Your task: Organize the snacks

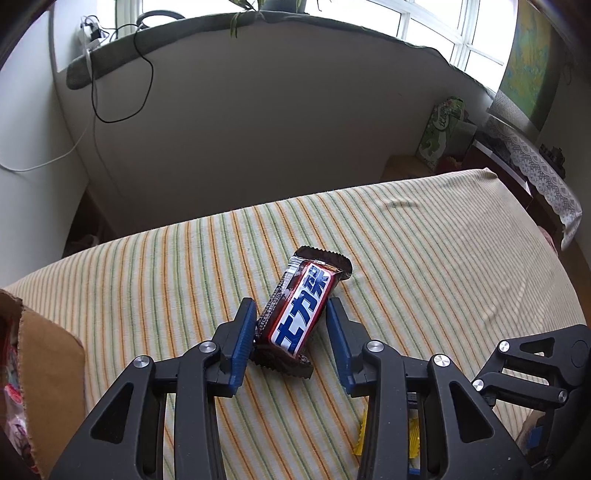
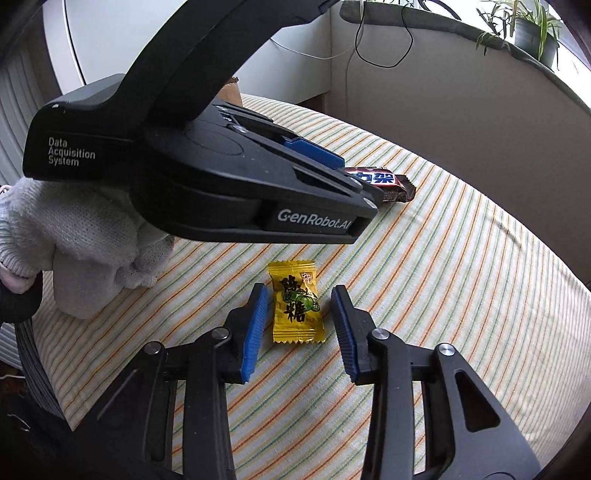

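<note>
Where daylight enters, striped tablecloth (image 1: 424, 258), chocolate bar (image 1: 295, 314), yellow candy (image 2: 296, 303), windowsill plant (image 2: 532, 33)

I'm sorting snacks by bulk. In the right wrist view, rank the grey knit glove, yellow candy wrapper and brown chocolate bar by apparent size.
1. Grey knit glove, largest.
2. Yellow candy wrapper.
3. Brown chocolate bar, smallest-looking, but farther away and partly hidden, so that rank is unsure.

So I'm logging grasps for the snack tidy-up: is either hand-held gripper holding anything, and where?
Neither grips yet. The left hand-held gripper straddles the chocolate bar near its middle; the right hand-held gripper straddles the yellow candy, pads clear.
</note>
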A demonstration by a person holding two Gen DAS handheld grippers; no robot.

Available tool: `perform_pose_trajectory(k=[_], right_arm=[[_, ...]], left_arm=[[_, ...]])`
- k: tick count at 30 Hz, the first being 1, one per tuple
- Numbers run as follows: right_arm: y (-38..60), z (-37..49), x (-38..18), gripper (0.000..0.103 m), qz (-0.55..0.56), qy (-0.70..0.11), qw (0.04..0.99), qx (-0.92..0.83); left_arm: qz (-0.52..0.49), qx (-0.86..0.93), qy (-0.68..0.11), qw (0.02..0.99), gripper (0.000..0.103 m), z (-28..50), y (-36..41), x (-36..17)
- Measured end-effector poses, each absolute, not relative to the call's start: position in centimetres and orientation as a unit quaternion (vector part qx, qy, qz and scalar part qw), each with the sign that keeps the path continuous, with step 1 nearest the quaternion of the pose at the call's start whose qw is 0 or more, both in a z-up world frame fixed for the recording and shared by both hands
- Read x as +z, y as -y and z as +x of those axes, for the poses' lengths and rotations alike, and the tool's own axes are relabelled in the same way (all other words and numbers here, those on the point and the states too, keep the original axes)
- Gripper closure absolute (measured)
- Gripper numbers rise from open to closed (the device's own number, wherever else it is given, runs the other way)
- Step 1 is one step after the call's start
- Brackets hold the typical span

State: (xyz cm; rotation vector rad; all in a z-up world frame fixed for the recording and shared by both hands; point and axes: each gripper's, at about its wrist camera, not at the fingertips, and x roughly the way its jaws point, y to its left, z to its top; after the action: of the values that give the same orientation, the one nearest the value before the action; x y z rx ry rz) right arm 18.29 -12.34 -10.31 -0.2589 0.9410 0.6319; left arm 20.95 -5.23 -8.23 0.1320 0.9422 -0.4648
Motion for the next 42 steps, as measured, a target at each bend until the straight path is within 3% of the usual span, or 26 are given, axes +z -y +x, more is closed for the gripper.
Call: perform_pose_trajectory(k=[6,9,23,42], right_arm=[[13.0,18.2,-10.2,0.076,-0.122,-0.444,0.837,0.295],[13.2,18.0,-10.2,0.077,-0.125,-0.442,0.838,0.292],[14.5,16.9,-8.9,0.078,-0.104,-0.433,0.853,0.272],[9.5,14.0,-2.3,0.078,-0.115,-0.375,0.872,0.294]], left_arm=[[0.056,-0.218,-0.452,0.863,0.066,21.6,5.3,-8.7],[0.05,-0.204,-0.45,0.868,0.077,21.6,4.9,-8.7],[0.013,-0.183,-0.437,0.88,0.076,18.4,1.7,-7.2],[-0.016,-0.144,-0.378,0.914,0.076,10.2,-4.7,-1.8]])
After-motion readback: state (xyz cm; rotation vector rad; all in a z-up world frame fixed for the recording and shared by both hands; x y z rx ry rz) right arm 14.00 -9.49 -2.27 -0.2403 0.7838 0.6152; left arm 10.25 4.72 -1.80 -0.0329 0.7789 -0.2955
